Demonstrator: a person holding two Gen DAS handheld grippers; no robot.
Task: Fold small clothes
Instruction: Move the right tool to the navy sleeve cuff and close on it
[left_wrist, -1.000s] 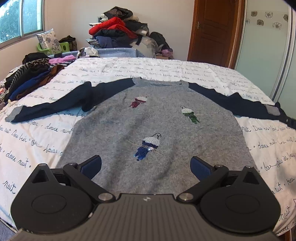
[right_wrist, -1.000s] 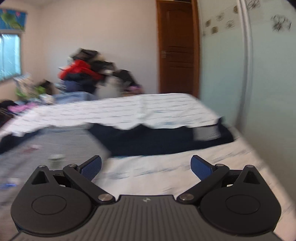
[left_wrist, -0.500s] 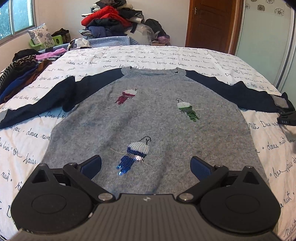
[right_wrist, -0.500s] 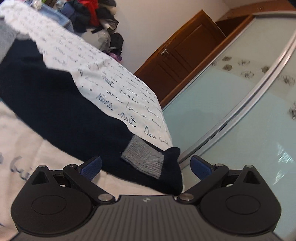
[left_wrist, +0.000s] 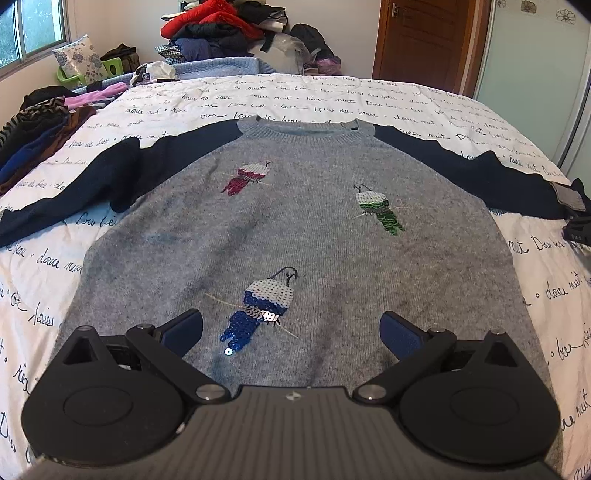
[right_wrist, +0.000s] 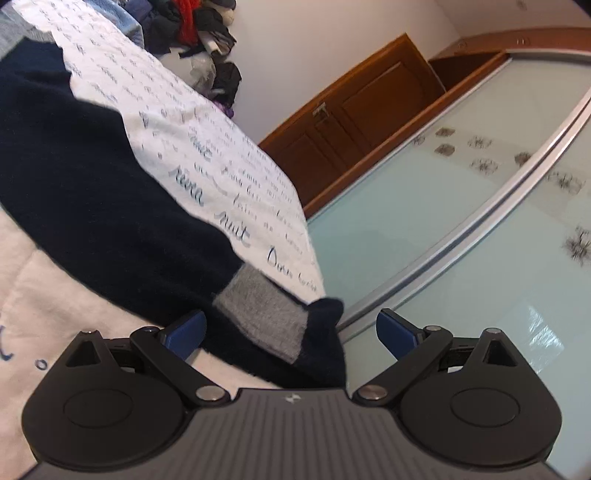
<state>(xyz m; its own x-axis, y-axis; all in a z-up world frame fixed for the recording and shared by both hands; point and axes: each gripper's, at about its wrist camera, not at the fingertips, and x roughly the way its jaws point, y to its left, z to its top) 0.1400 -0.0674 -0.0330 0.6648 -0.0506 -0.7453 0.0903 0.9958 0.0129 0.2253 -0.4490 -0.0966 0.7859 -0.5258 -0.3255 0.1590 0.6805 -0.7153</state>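
A grey knit sweater (left_wrist: 295, 229) with navy sleeves and three sequin birds lies flat, face up, on the bed, sleeves spread to both sides. My left gripper (left_wrist: 291, 328) hovers open over its lower hem, just below the blue bird (left_wrist: 264, 306). Its right sleeve (right_wrist: 110, 206) ends in a grey cuff patch (right_wrist: 262, 314) at the bed's right edge. My right gripper (right_wrist: 291, 328) is open, tilted, with that cuff lying between its fingers. The right gripper's black body shows at the far right of the left wrist view (left_wrist: 578, 229).
The bed has a white quilt (left_wrist: 332, 99) printed with script. Folded clothes (left_wrist: 40, 129) lie along its left side, and a heap of garments (left_wrist: 229, 26) is piled behind it. A wooden door (left_wrist: 421, 40) and a glass sliding wardrobe (right_wrist: 461, 206) stand right of the bed.
My left gripper moved closer over the sweater's body. My right gripper swung to the right sleeve end, tilted, and now straddles the cuff; both stayed open.
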